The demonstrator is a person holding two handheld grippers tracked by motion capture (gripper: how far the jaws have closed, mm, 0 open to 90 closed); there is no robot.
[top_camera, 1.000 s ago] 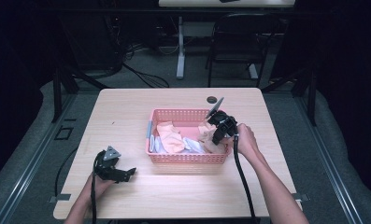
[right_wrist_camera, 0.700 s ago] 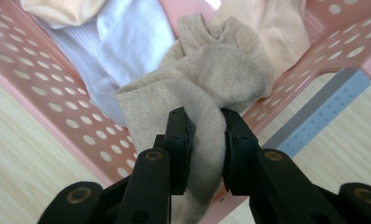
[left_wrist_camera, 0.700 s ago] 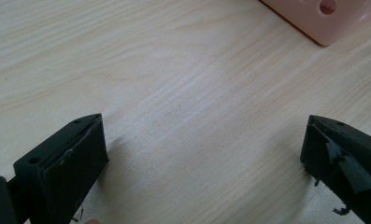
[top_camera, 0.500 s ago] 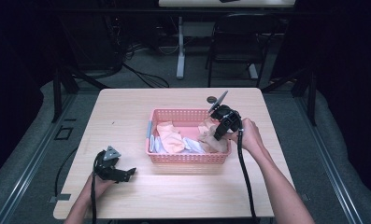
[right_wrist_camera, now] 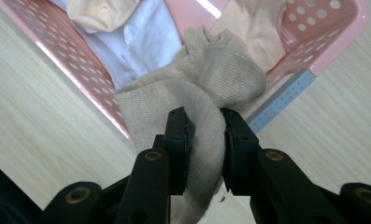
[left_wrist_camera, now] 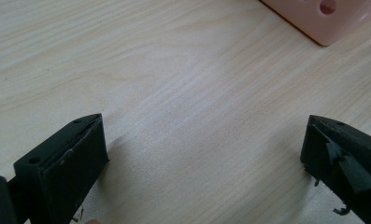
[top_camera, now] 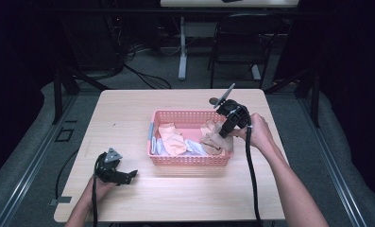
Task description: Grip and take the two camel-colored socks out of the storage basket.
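The left gripper [top_camera: 128, 176] rests on the table [top_camera: 128, 113] in front of the pink basket [top_camera: 190, 160], jaws spread wide and empty. The right gripper [right_wrist_camera: 205, 140] hangs over the basket's right end, its pads pinching a beige sock [right_wrist_camera: 197, 88], which is lifted above the basket. The step in hand appears to be extraction. The next move likely calls for raising the sock clear of the basket wall, then carrying it to bare table beside the basket.

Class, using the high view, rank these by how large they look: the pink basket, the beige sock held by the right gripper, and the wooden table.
1. wooden table
2. pink basket
3. beige sock, pinched in the right gripper
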